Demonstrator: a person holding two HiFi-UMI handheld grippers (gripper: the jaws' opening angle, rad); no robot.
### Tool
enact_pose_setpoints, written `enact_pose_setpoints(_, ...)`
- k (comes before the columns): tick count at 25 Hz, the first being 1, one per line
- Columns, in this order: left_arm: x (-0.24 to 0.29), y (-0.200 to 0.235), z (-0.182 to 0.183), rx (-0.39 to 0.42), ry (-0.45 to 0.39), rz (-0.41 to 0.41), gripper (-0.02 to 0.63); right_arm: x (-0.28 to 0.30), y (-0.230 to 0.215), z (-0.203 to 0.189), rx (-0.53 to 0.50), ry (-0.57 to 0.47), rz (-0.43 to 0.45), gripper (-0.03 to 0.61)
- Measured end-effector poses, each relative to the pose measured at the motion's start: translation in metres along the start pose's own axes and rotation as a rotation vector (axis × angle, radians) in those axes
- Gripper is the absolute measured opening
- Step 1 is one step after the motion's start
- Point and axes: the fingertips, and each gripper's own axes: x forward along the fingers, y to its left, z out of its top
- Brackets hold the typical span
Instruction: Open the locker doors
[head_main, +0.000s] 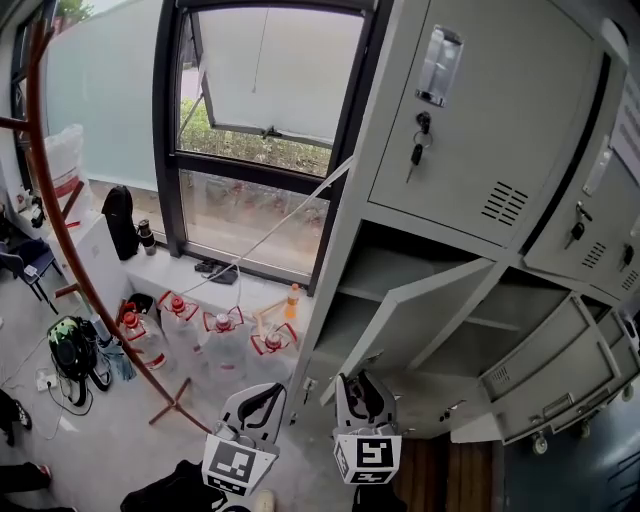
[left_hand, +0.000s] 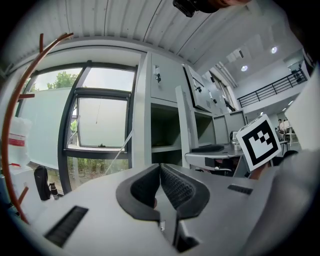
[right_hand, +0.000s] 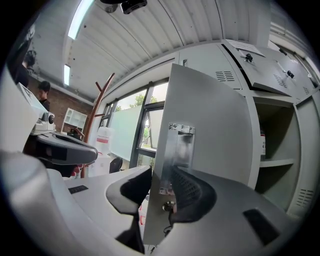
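A grey locker bank (head_main: 470, 150) fills the right of the head view. A middle-row door (head_main: 410, 320) stands swung out towards me, its compartment bare behind it. My right gripper (head_main: 366, 392) sits at that door's free edge. In the right gripper view the door (right_hand: 210, 130) passes edge-on between the jaws, and my right gripper (right_hand: 160, 187) is shut on it just below the metal handle plate (right_hand: 180, 145). My left gripper (head_main: 262, 400) hangs beside it to the left. My left gripper (left_hand: 160, 172) is shut with nothing in it. The upper door (head_main: 480, 90) is closed, with keys (head_main: 420, 140) hanging from its lock.
More locker doors (head_main: 545, 375) hang open at the lower right. Water jugs (head_main: 225, 335) and an orange bottle (head_main: 292, 300) stand under the window (head_main: 260, 130). A red-brown coat stand (head_main: 55, 210) and a backpack (head_main: 72, 350) are at the left.
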Motion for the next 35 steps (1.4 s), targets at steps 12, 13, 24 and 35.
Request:
enact_pose_setpoints(12, -0.005, -0.060, 0.011, 0.024, -0.014, -0.045, 0.026, -0.064, -0.019, -0.008, -0.001, -0.006, -0.020, 0.147)
enact_pose_setpoints(13, -0.006, -0.066, 0.013, 0.025, -0.022, -0.043, 0.026, -0.070, -0.021, -0.009, -0.003, -0.005, -0.018, 0.147)
enact_pose_setpoints(24, -0.016, -0.143, 0.028, 0.042, -0.029, -0.065, 0.026, -0.136, -0.058, -0.018, -0.012, 0.007, -0.030, 0.119)
enact_pose_setpoints(35, -0.016, -0.195, 0.034, 0.044, -0.037, -0.084, 0.026, -0.179, -0.100, -0.028, -0.017, 0.026, -0.078, 0.091)
